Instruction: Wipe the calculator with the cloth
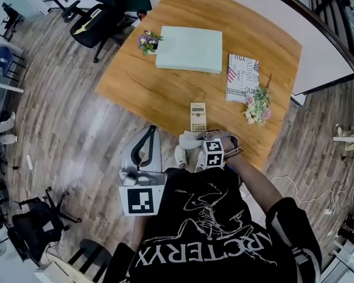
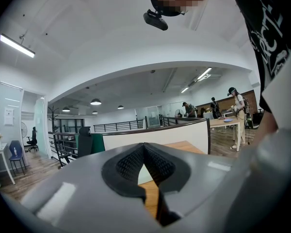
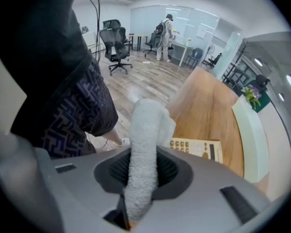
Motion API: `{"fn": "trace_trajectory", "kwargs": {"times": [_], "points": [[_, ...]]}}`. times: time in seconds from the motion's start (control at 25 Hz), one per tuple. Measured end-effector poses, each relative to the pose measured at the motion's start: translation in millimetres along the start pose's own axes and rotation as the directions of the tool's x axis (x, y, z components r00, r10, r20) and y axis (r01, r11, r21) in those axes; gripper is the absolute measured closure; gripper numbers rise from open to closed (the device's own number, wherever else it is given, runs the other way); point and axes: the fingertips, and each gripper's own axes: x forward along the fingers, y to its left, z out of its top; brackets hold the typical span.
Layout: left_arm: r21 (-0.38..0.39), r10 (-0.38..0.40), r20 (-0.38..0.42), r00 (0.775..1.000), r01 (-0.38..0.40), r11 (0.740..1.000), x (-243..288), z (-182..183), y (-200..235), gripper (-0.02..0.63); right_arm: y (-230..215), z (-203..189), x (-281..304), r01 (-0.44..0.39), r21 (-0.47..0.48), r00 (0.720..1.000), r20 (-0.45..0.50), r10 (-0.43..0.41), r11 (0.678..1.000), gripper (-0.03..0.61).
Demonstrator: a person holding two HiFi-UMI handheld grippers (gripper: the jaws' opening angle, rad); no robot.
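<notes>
Wooden table (image 1: 165,81) in an open office: cloth in hand, calculator waiting.
Right claw (image 3: 141,171) pinches the rolled white cloth (image 3: 144,130), which juts out past its tips over the table's near edge. The calculator (image 1: 198,117) lies flat just beyond the cloth, close to it but apparently not under it. Left claw (image 2: 144,154) is pressed together on nothing and hangs off the table edge. By my reading the pick-up is done and the wiping itself is what is left.
</notes>
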Motion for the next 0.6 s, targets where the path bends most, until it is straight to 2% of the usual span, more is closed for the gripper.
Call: {"fn": "trace_trajectory", "kwargs": {"times": [0.08,0.16,0.24,0.28,0.36,0.44,0.52,0.56,0.6], "points": [[0.0,-0.003,-0.002,1.0,0.003,1.0,0.4,0.2,-0.9,0.604,-7.4,2.2,-14.9,0.021,0.106,0.997,0.076,-0.029,0.994,0.488],[0.003,-0.009,-0.001,1.0,0.009,1.0,1.3,0.8,-1.1,0.604,-27.0,3.5,-46.8,0.081,0.278,0.976,0.173,-0.132,0.957,0.488],[0.012,-0.017,0.0,1.0,0.017,1.0,2.7,2.0,0.8,0.604,-54.3,4.5,-97.9,0.161,0.454,0.918,0.257,-0.302,0.876,0.488],[0.016,-0.023,0.002,1.0,0.023,1.0,4.5,3.3,1.7,0.604,-67.8,4.2,-129.0,0.202,0.532,0.872,0.285,-0.398,0.823,0.488],[0.024,-0.046,0.019,0.999,0.046,0.999,12.4,9.2,-0.1,0.604,-90.7,2.2,-199.0,0.277,0.653,0.748,0.313,-0.585,0.705,0.488],[0.033,-0.071,0.042,0.997,0.07,0.997,24.2,18.7,-6.7,0.604,-107.5,1.5,-274.4,0.336,0.731,0.587,0.33,-0.739,0.594,0.488],[0.05,-0.097,0.068,0.993,0.094,0.994,35.2,30.4,-16.5,0.604,-117.2,1.5,-342.9,0.377,0.785,0.42,0.328,-0.846,0.492,0.488],[0.061,-0.11,0.08,0.991,0.106,0.993,39.3,36.0,-21.7,0.604,-119.2,1.7,-370.7,0.39,0.804,0.35,0.321,-0.88,0.448,0.488],[0.071,-0.122,0.091,0.988,0.116,0.991,42.3,40.9,-26.6,0.604,-119.7,3.1,-393.8,0.4,0.818,0.291,0.315,-0.903,0.414,0.488]]}}
